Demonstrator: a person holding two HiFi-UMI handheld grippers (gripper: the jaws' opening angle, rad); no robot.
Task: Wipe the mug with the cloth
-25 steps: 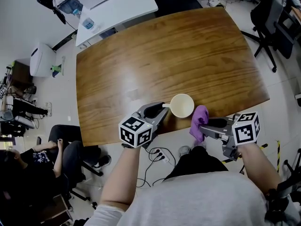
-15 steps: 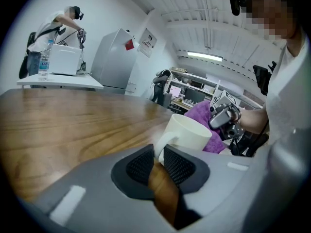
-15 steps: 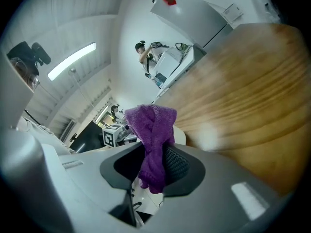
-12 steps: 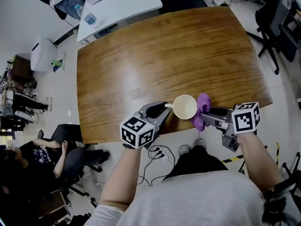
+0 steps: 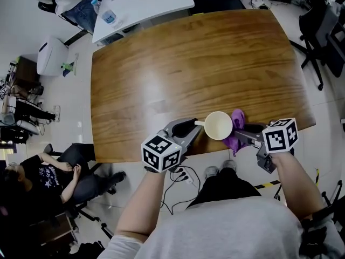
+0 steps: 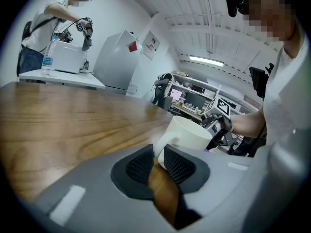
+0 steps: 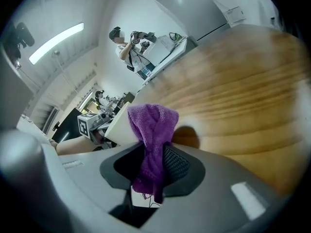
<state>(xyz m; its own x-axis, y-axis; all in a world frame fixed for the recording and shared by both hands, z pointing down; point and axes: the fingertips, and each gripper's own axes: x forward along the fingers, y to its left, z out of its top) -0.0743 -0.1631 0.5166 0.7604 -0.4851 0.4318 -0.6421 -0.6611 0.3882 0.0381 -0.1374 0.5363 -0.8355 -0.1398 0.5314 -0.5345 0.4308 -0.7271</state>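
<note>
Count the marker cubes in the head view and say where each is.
2. One cube sits on the left gripper, left of the mug; the other on the right gripper, right of it. None seems hidden.

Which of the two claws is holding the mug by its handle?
The left claw: its pads pinch the handle of the white mug. The right claw grips the purple cloth instead.

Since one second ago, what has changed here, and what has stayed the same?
The right gripper carried the purple cloth leftward, from apart from the white mug to against its right side. Unchanged: the left gripper grips the mug's handle, the right grips the cloth.
</note>
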